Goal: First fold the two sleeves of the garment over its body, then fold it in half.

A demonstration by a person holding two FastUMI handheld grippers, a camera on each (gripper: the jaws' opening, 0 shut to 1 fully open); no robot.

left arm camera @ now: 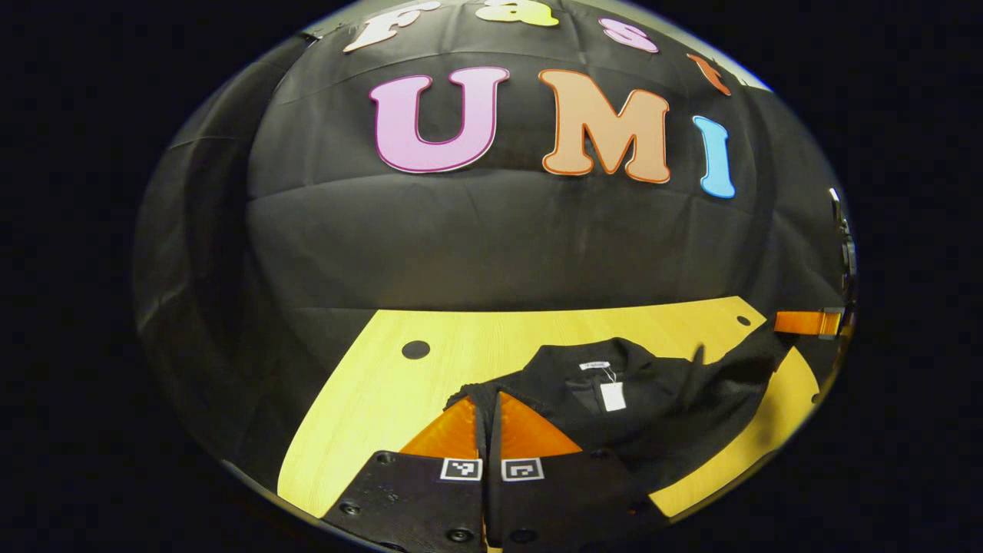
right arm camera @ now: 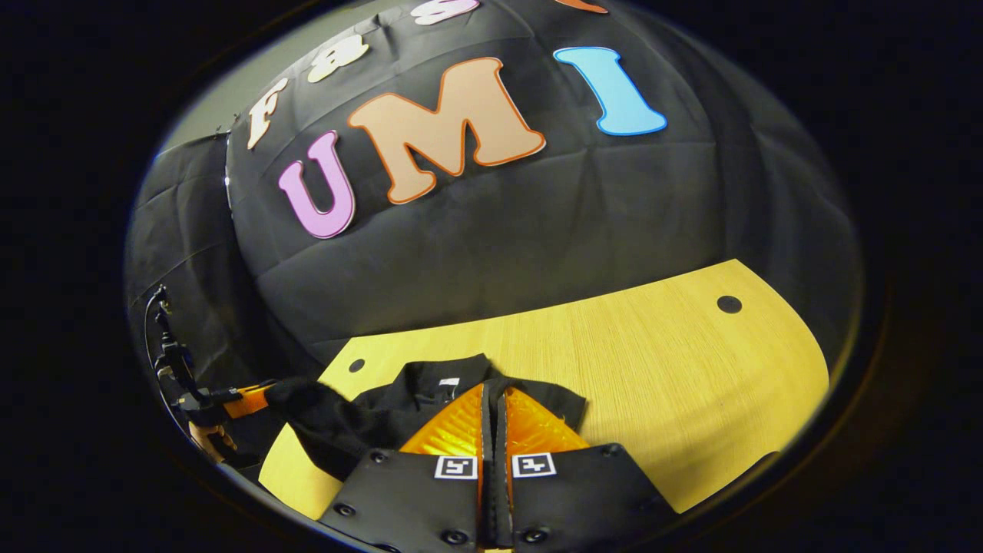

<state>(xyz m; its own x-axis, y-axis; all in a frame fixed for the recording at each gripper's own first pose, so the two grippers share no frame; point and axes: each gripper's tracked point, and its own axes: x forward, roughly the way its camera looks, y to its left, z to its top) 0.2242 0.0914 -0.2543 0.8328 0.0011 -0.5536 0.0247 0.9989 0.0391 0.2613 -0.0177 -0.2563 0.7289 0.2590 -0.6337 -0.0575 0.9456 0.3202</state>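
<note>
The garment (left arm camera: 653,407), a black top with a white tag at its collar, lies on the yellow wooden table (left arm camera: 369,399). In the left gripper view, we see our left gripper (left arm camera: 489,407) with its orange fingers (left arm camera: 449,434) drawn together on the cloth of the near sleeve end, a thin strip of black fabric running up between them. The collar sits just beyond, facing the booth wall. Farther off, at the right edge, the other gripper's orange finger (left arm camera: 802,321) holds the far sleeve (left arm camera: 756,349) lifted off the table, the cloth stretched up toward it.

In the right gripper view, our right gripper (right arm camera: 494,418) also has its fingers (right arm camera: 537,426) closed together with black fabric between them, at the garment's sleeve (right arm camera: 549,399) beside the collar. To the left, the sleeve (right arm camera: 307,403) rises toward the left gripper (right arm camera: 249,399) and the hand (right arm camera: 207,438) that holds it, at the table's edge.

We judge the task to be at its start: both sleeve ends are pinched, both stretch out from the body, and neither lies folded over it. Both sleeve folds are left to do, and after them the fold in half. The body (right arm camera: 399,418) looks rumpled near the collar, so we may need to lay it flat as we go.
</note>
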